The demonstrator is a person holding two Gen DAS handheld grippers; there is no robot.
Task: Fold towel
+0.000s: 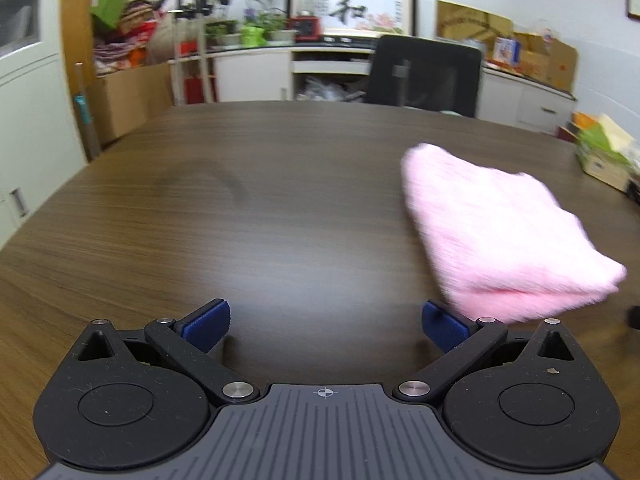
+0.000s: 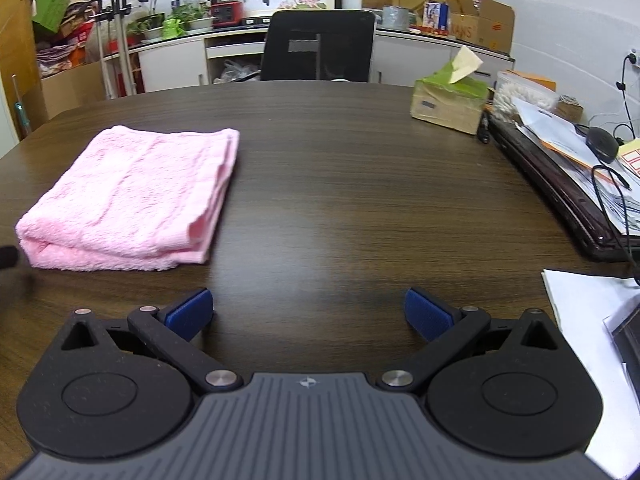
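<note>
Blue ribbed pads (image 1: 208, 322) of the left tool (image 1: 325, 322) stand spread wide with nothing between them, held low and level over the dark wood-grain surface (image 1: 240, 208), and the right-hand pad sits just in front of the near corner of the pink towel (image 1: 500, 236), though contact cannot be made out in the blur. The right tool (image 2: 308, 312) is likewise spread wide and empty, hovering low over bare wood, well apart from the towel (image 2: 132, 200), which lies folded in a thick stack flat on the surface (image 2: 340, 184) to its left. A tissue box (image 2: 448, 100) and papers (image 2: 572, 140) sit along the far right edge.
</note>
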